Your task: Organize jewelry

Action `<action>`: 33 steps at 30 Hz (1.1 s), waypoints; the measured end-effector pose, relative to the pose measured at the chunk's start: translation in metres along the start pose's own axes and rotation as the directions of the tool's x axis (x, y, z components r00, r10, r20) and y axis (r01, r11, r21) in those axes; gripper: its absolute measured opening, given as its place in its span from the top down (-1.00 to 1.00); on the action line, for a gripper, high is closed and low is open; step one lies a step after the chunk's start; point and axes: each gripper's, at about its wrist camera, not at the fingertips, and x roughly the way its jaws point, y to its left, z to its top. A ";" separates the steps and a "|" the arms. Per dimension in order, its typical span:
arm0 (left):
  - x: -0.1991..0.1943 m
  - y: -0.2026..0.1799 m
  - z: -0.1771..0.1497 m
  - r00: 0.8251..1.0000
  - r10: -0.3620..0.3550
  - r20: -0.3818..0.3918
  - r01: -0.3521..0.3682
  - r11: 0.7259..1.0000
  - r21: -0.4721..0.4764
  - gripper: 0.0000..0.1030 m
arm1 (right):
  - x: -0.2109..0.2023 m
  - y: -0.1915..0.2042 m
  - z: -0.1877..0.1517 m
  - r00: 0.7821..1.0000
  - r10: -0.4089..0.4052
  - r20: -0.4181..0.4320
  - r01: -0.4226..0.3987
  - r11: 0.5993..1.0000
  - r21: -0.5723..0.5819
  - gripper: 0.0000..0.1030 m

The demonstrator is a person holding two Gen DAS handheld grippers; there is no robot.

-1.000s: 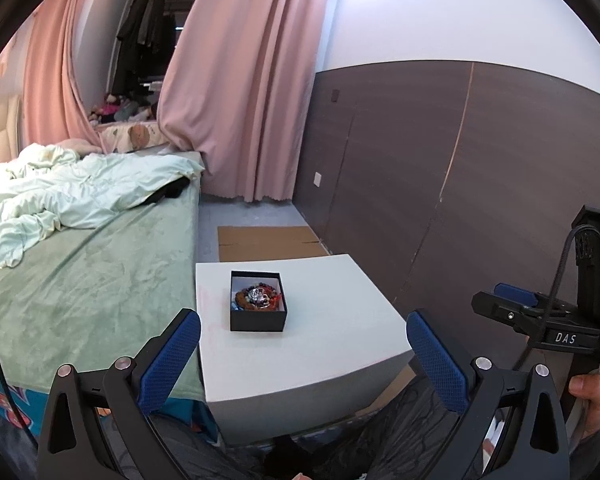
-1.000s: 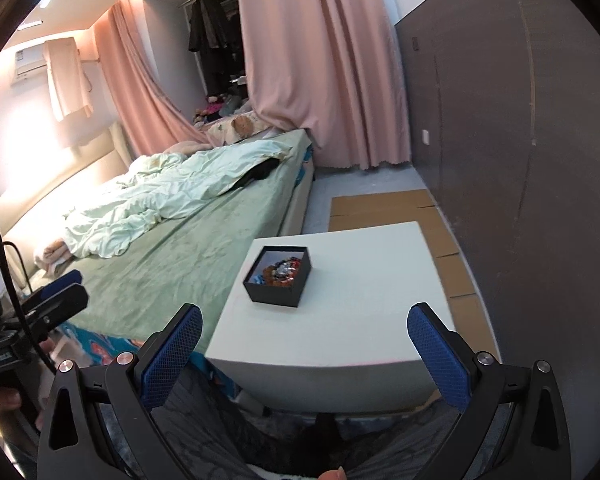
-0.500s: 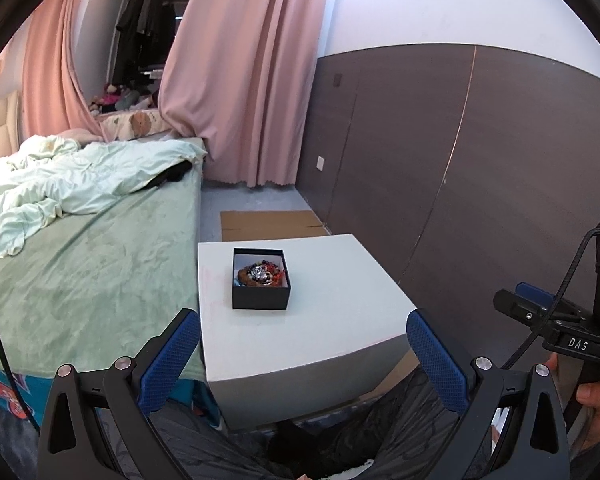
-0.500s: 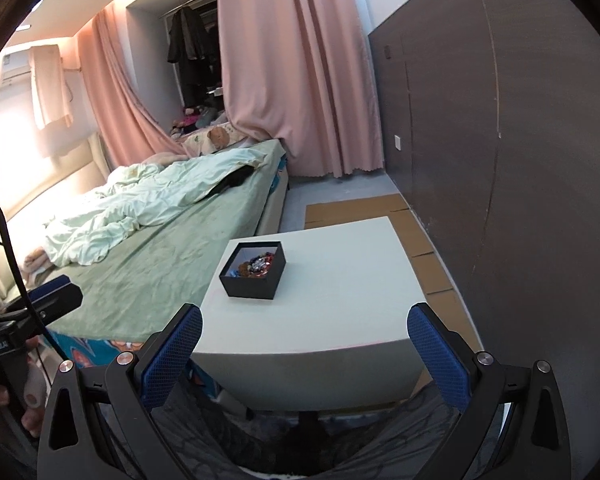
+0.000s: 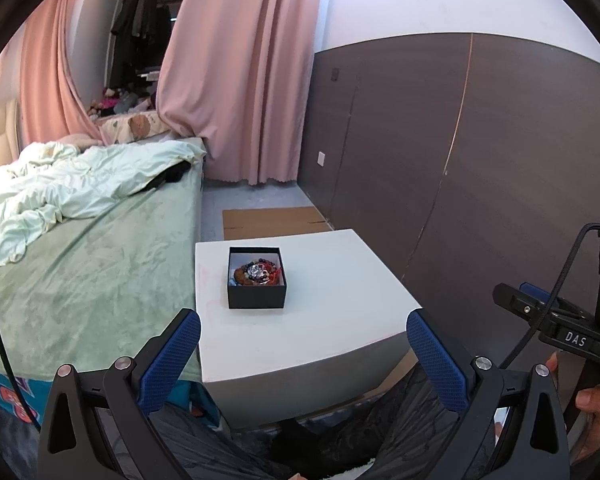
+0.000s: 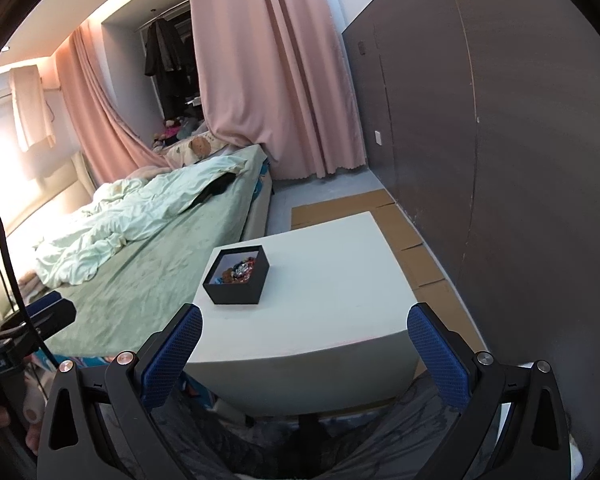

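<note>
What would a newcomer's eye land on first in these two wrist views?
Likely the small open black square box on the white block table, toward its bed-side edge, with a tangle of colourful beaded jewelry inside. Next, the open left gripper and right gripper, blue-padded, both held short of the table. Behind stand a green-covered bed and pink curtains.

"DAS" in white on black clamp of right tool; nothing else legible.
</note>
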 end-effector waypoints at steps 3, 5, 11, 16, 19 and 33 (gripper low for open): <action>-0.001 -0.003 0.001 1.000 0.008 0.005 -0.008 1.000 0.007 -0.99 | -0.002 -0.002 0.000 1.000 -0.008 0.007 0.008 1.000 0.005 -1.00; -0.001 -0.005 0.001 1.000 0.006 0.009 -0.006 1.000 0.005 -0.99 | -0.004 -0.004 -0.001 1.000 -0.009 0.010 0.009 1.000 0.013 -1.00; -0.003 -0.013 0.001 1.000 0.009 0.023 -0.010 1.000 0.024 -0.99 | -0.009 -0.007 -0.002 1.000 -0.016 0.023 0.015 1.000 0.013 -1.00; -0.007 -0.017 0.000 1.000 0.012 0.029 -0.012 1.000 0.024 -0.99 | -0.011 -0.008 -0.004 1.000 -0.017 0.015 0.017 1.000 0.015 -1.00; -0.009 -0.020 -0.002 0.999 0.013 0.030 -0.014 0.999 0.030 -0.99 | -0.012 -0.008 -0.006 1.000 -0.020 0.018 0.020 1.000 0.015 -1.00; -0.023 -0.025 -0.013 0.999 0.014 0.037 -0.016 0.999 0.037 -0.99 | -0.025 -0.003 -0.015 0.999 0.000 0.033 0.000 1.000 -0.005 -1.00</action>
